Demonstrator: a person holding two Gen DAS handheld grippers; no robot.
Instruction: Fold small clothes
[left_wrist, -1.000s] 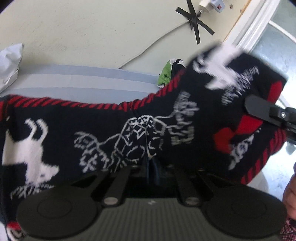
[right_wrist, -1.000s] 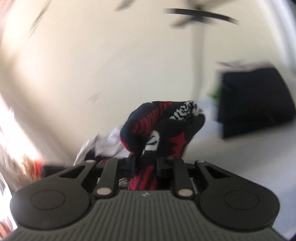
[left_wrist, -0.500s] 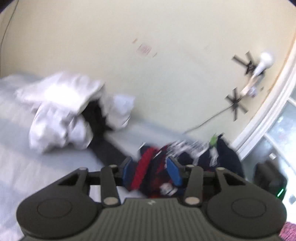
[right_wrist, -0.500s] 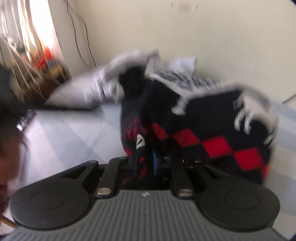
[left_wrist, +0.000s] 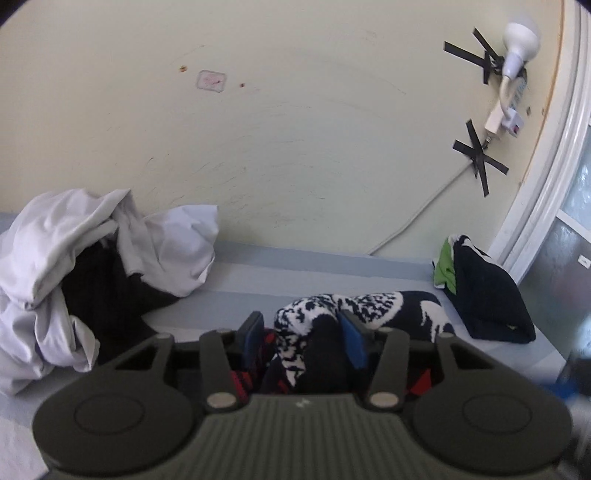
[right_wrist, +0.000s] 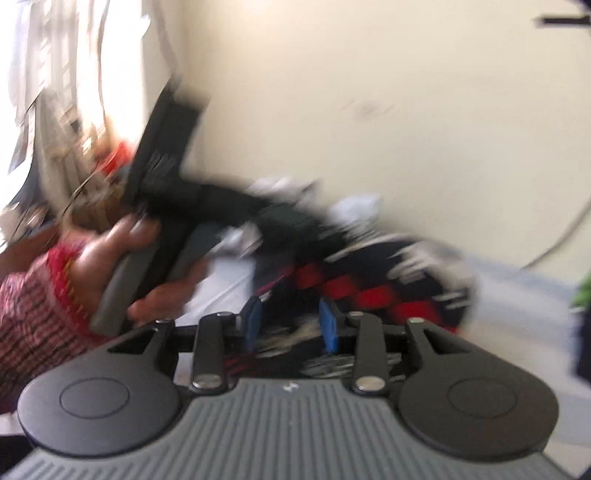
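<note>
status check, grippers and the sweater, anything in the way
Left gripper open, jaws astride the patterned sweater. Right gripper open over it, view blurred. White laundry heap left, folded pile right, neither blocking.

Ahead of our left gripper the dark knitted sweater with white pattern lies bunched between the spread fingers, blocking the way forward. To its left a heap of crumpled white cloth over black fabric crowds the pale blue striped bed surface; to its right sits a folded dark navy stack with a green edge. Between heap and stack, a bare strip runs along the cream wall.
</note>
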